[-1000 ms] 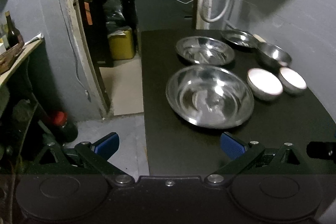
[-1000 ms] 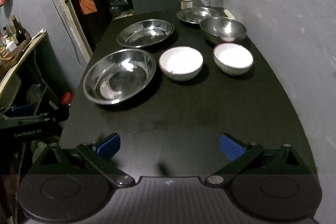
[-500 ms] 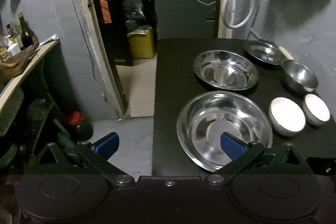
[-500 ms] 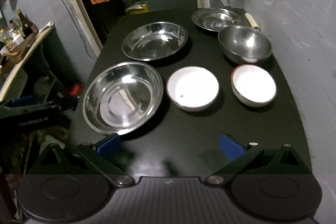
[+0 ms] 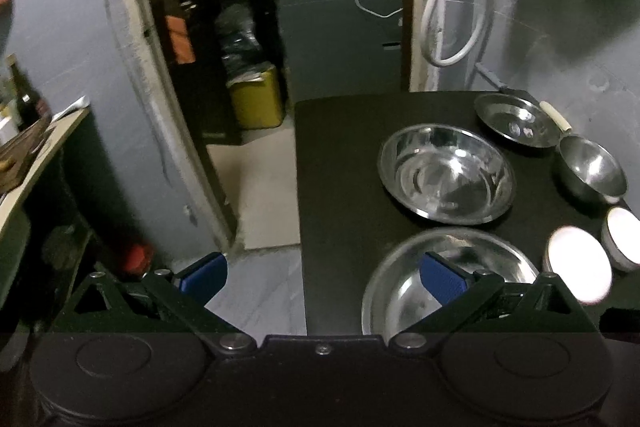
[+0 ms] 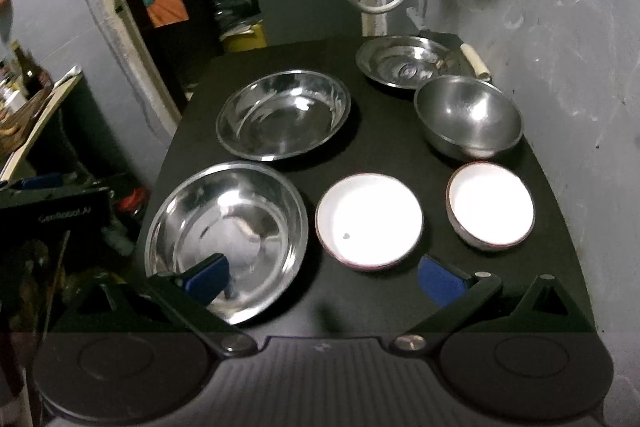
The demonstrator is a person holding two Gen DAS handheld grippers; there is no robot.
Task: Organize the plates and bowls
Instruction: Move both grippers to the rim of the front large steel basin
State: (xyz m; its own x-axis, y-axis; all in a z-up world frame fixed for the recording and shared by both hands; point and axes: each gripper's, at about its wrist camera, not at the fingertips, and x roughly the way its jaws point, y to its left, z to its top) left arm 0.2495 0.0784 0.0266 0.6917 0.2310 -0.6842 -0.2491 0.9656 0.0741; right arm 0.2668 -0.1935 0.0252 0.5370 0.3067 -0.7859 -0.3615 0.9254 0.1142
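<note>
Black surface (image 6: 384,147) carries all six dishes, with a grey wall along its right side. Largest is the near steel bowl (image 6: 228,235), at the front left corner; the right gripper's left fingertip shows over its near rim. Behind it, just apart, sits a wide shallow steel bowl (image 6: 284,115). A deep steel bowl (image 6: 468,115) stands at the right near the wall, and a flat steel plate (image 6: 404,61) lies behind it at the far end, their rims very close or touching. Two white bowls sit in the front row: the left white bowl (image 6: 370,221) just beside the near steel bowl, and the right white bowl (image 6: 490,205), smaller, apart from it and in front of the deep steel bowl.

Right gripper (image 6: 324,279) hovers above the front of the surface, jaws spread wide and holding nothing, the left white bowl just ahead between its fingers. Left gripper (image 5: 324,275) is likewise spread wide and empty, straddling the surface's left edge, with its right fingertip over the near steel bowl (image 5: 448,283) and its left fingertip over the floor.
</note>
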